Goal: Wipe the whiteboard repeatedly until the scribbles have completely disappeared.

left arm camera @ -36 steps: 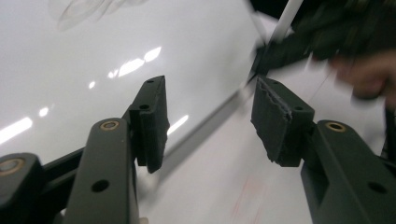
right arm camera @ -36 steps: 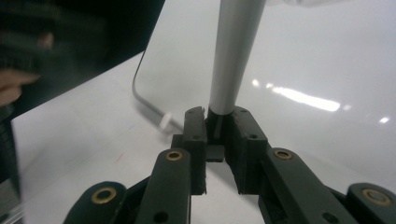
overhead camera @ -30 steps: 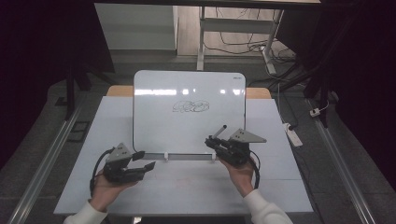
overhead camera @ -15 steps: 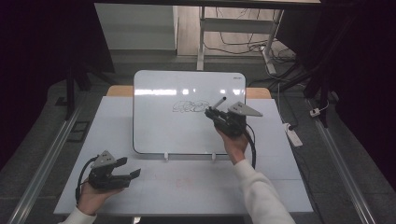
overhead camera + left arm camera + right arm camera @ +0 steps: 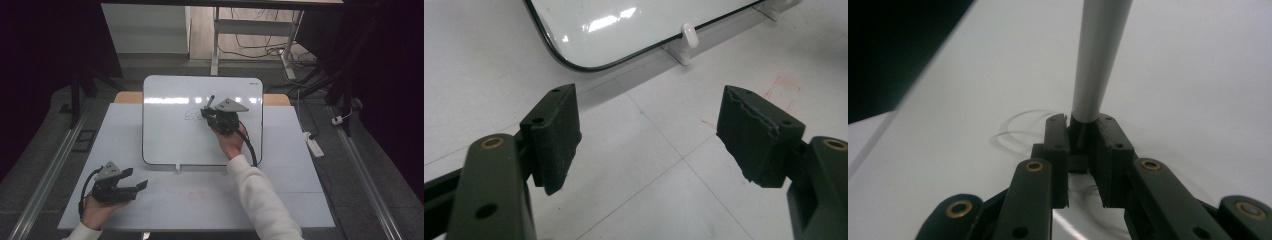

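Now | marker (image 5: 1096, 60) clamped in right tongs (image 5: 1083, 131) | over whiteboard (image 5: 170, 130)

The tool (image 5: 1083, 132) grips a grey marker (image 5: 1098, 55) (upright) over the scribbled whiteboard (image 5: 1173, 100).

The high view was dim around its edges, the room's sides falling into near black, while the pale grey table top (image 5: 200, 200) was evenly lit from above. A streak of glare crossed the glossy white rectangular board (image 5: 170, 135), and bright reflections showed on it in the left gripper view. That view was sharp, with soft shadows under the black jaws. In the right gripper view the grey tapered pen barrel (image 5: 1098, 60) looked soft, and one corner was black.
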